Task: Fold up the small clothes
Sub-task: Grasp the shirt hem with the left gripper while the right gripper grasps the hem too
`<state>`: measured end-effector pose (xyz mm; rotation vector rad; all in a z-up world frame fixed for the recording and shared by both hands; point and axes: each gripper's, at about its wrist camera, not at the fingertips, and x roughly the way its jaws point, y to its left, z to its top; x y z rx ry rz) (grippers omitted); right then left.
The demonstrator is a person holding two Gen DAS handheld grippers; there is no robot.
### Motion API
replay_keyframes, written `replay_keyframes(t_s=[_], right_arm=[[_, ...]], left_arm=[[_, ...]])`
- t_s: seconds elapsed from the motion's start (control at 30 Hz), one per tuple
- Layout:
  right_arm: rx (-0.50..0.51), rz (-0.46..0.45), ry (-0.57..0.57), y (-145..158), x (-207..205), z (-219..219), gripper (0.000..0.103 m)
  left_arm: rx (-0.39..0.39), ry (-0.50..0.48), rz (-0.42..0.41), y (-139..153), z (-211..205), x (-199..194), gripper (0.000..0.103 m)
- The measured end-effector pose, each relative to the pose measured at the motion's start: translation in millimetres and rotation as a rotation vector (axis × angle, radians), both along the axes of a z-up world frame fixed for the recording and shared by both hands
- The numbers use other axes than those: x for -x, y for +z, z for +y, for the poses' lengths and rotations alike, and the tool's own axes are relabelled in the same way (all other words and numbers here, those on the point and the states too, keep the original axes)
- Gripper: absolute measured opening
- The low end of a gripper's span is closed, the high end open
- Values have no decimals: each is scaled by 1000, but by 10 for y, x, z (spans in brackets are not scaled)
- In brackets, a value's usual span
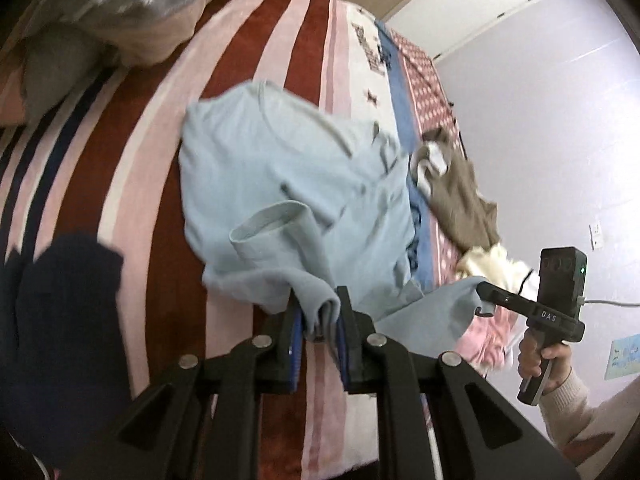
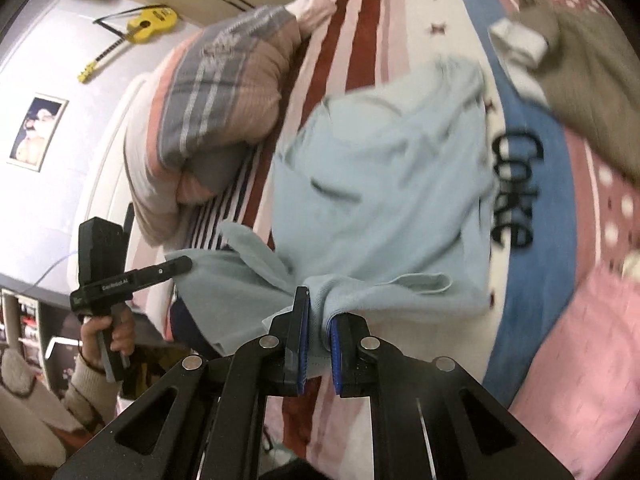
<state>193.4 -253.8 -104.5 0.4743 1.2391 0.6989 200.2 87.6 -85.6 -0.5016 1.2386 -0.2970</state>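
A striped bed [image 1: 248, 80] carries the light blue shirt [image 1: 280, 168], its near edge lifted off the bed. The left gripper [image 1: 320, 320] and right gripper [image 2: 318, 332] each have their jaws clamped on a bunched corner. It looks light, soft and floppy, so hem corners seem the best hold.

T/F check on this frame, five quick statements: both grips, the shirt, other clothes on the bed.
1. The left gripper has its jaws shut on the light blue shirt. True.
2. The right gripper is open and holds nothing. False: its jaws are shut on a bunched edge of the same shirt.
3. The shirt lies flat and neatly folded on the striped blanket. False: it is bunched, with its near edge pulled up into both grippers.
4. A brown garment lies on the bed beyond the shirt. True.
5. A dark navy garment lies on top of the shirt. False: it sits apart, beside it.
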Motion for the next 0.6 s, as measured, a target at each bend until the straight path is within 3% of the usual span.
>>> replay_keyframes(t_s=[0.4, 0.6], right_arm=[[38, -45, -87, 64, -1228, -130, 4], [86, -47, -127, -136, -1812, -157, 4]], left_arm=[[-9, 67, -80, 51, 168, -1247, 12], [-59, 82, -75, -172, 225, -1905, 12]])
